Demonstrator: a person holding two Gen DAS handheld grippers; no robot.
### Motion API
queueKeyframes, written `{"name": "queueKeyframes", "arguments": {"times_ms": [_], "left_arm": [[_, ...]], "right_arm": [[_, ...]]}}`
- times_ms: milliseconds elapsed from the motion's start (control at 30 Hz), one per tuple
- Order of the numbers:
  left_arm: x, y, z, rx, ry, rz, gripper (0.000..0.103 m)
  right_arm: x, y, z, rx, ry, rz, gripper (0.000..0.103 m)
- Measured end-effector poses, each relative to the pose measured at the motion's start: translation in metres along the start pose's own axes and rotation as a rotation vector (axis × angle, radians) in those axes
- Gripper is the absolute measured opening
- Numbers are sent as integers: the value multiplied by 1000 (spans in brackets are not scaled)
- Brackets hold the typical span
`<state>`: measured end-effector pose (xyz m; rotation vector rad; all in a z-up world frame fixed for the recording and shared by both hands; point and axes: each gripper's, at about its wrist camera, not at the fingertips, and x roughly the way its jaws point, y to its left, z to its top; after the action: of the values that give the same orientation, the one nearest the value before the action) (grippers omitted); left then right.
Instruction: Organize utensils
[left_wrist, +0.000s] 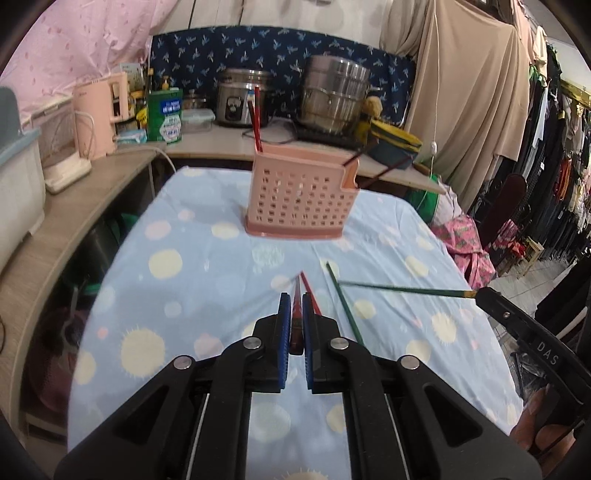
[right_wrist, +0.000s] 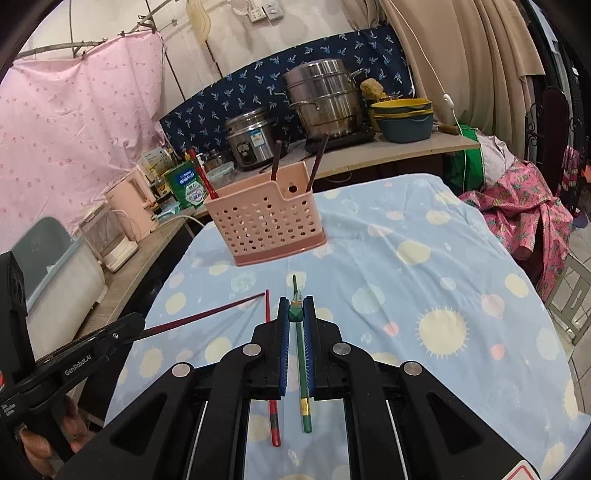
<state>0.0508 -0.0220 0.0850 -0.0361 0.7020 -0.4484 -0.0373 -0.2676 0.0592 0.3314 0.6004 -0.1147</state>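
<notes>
The left gripper (left_wrist: 294, 306) is clamped on a red chopstick (left_wrist: 296, 295), and the right gripper (right_wrist: 296, 308) is clamped on a green chopstick (right_wrist: 303, 369). So both are loaded and held up off the table.

What matters next is where the holder (left_wrist: 301, 194) sits. It's straight ahead of both grippers, standing upright on the far half of the blue dotted cloth (left_wrist: 207, 258), well apart from either tip. From where I'm standing neither hand looks clearly nearer; both face it about head on.

The red stick's long axis runs along the left gripper's fingers and points at the holder. The green one lies much the same way in the right gripper, tip toward the holder and tail sticking back under the fingers. I'd guess both sticks need tipping up to vertical before they'll drop in through the top.

The holder already has red chopsticks (left_wrist: 256, 118) at its left end and dark ones (right_wrist: 276, 160) leaning out at the right end. One more red stick (right_wrist: 271, 369) and one more green stick (left_wrist: 345, 306) are lying on the cloth just below the grippers.

Behind all that there's a counter with a rice cooker (left_wrist: 242, 98) and a steel pot (left_wrist: 332, 98).
</notes>
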Motion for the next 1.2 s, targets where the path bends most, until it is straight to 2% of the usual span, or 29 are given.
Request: {"name": "queueKeyframes", "arguments": {"times_ms": [467,533,867,1067,1200], "left_arm": [[-21,-3,69,19,-158,-12,6],[-22,-4,76,23,-174,-14,0],[-22,-10,107,38,-233,-14,0],[-15,9,100,-7,-203,5,0],[2,36,71,-57,-109,42,0]], "right_arm": [[-25,4,64,25,-141,39,7],[-26,5,71,29,-155,57,7],[-18,16,101,26,-198,82,7],[-13,18,104,29,-194,88,7],[-11,16,91,32,-168,82,7]]}}
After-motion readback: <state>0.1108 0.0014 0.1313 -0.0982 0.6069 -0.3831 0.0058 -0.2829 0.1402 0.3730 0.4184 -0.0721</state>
